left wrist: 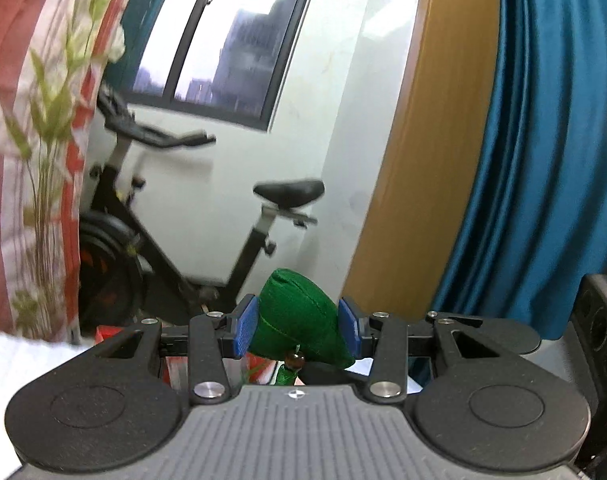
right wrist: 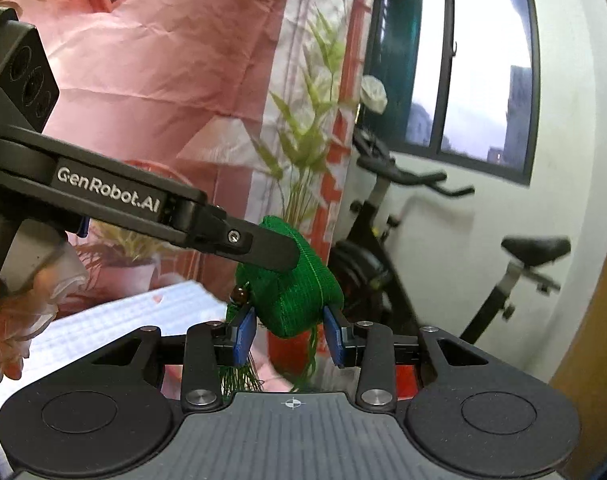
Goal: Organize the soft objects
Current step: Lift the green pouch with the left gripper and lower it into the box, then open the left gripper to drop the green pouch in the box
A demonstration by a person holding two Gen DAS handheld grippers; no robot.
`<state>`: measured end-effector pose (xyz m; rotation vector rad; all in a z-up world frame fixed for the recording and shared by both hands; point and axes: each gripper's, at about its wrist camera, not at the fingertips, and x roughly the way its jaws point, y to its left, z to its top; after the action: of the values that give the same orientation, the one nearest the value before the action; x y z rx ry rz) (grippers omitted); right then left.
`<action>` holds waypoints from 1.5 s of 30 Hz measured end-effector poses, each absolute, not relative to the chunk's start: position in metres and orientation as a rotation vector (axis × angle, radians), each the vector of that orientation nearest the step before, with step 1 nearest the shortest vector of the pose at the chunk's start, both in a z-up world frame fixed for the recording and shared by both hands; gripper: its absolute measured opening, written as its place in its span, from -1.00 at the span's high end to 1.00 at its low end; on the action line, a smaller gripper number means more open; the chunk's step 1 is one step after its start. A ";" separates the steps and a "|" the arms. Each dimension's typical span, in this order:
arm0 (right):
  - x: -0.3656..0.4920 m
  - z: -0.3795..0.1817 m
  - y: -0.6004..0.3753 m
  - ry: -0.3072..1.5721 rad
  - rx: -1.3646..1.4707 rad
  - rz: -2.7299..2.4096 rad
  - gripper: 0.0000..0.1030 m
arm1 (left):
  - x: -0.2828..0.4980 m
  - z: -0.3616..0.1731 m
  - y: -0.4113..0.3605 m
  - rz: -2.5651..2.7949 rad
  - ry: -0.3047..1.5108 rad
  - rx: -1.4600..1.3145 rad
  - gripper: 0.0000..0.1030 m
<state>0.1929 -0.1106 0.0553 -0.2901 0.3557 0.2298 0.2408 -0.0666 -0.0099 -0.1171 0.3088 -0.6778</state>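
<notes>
The green pouch (right wrist: 291,280) hangs in mid-air, well above the white counter (right wrist: 103,320); left tongs (left wrist: 299,330) and right tongs (right wrist: 290,338) both grip it; keep both squeezes even and move together, minding its dangling tassel (right wrist: 239,376).

A room in a home: an exercise bike (left wrist: 175,216) stands under a window (left wrist: 223,40), with a blue curtain (left wrist: 543,140) at three o'clock.

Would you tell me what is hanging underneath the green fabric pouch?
Under the green fabric pouch hang a brown bead and a green tassel. The tassel's upper part is hidden behind the right gripper; its blue pads flank the pouch's bottom.
</notes>
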 end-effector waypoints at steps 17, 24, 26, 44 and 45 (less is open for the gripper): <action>0.272 -0.001 -0.128 0.440 -0.283 0.217 0.33 | 0.303 -0.068 -0.073 -0.614 0.480 -0.136 0.10; 0.299 -0.031 -0.132 0.503 -0.300 0.195 0.33 | 0.332 -0.087 -0.075 -0.581 0.513 -0.176 0.10; 0.308 -0.039 -0.132 0.524 -0.304 0.187 0.33 | 0.335 -0.091 -0.078 -0.568 0.520 -0.179 0.10; 0.319 -0.057 -0.154 0.626 -0.222 0.040 0.24 | 0.330 -0.091 -0.045 -0.474 0.539 -0.124 0.03; 0.315 -0.056 -0.155 0.625 -0.215 0.038 0.24 | 0.326 -0.090 -0.041 -0.469 0.540 -0.120 0.02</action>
<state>0.3152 -0.1547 -0.0558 -0.2152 0.6253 0.0385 0.3260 -0.0412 -0.0898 -0.1197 0.5404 -0.4694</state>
